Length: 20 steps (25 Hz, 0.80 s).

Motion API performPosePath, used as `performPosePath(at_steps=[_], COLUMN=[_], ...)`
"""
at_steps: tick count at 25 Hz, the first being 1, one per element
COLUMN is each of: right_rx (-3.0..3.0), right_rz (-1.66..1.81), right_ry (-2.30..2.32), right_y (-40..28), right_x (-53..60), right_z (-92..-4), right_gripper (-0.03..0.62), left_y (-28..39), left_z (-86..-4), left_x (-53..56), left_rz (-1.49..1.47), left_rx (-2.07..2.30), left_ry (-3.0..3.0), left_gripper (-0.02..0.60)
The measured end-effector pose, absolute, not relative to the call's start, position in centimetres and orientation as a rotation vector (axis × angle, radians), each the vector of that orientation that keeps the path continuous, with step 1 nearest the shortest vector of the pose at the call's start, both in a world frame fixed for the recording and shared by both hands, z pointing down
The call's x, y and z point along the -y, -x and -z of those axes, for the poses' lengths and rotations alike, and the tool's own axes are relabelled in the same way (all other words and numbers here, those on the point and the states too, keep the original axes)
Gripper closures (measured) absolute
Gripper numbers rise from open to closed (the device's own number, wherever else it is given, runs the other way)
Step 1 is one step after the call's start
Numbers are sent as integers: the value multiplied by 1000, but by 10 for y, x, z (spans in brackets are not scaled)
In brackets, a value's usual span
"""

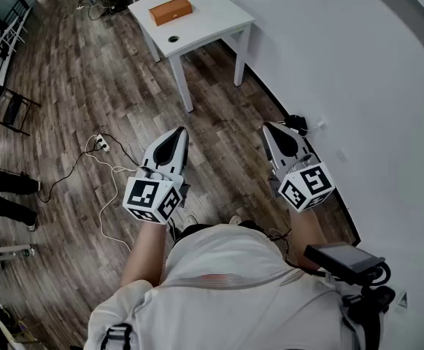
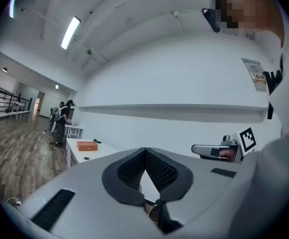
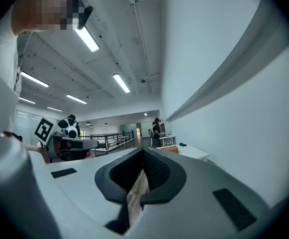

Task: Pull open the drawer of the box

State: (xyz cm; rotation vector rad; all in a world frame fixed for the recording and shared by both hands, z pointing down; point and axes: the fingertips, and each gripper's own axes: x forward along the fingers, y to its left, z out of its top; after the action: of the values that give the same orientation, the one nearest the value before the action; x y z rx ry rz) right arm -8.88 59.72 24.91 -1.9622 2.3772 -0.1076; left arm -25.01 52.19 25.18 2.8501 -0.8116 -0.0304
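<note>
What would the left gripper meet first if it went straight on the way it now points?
Probably the white wall: the left gripper aims right of the white table, though depth is hard to judge.

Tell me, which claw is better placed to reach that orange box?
Left, probably. Both claws are shut, empty and far from the white table, but the left claw lines up with the orange box; the right claw sits off beside the wall.
</note>
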Motion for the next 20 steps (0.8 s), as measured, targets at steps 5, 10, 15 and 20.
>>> performPosePath(at_steps=[5, 10, 15, 20], right_rx=[-2390, -2400, -2420, -2418], right_rz=[132, 161, 168, 165], right_ry=[1954, 1940, 1923, 1951], right_y=[57, 43, 34, 24], right_x=[-609, -602, -581, -558], right_z=[-256, -264, -273, -275], right_gripper=[591, 591, 591, 591], left_y=[224, 215, 206, 196], left_z=[-253, -257, -262, -267], left_x=[-534, -528, -505, -474], left_rz=[17, 15, 35, 57], left_rx=[854, 891, 909, 892], left_ry=[-2850, -2831, -2820, -2812], left_gripper=[572, 572, 572, 572])
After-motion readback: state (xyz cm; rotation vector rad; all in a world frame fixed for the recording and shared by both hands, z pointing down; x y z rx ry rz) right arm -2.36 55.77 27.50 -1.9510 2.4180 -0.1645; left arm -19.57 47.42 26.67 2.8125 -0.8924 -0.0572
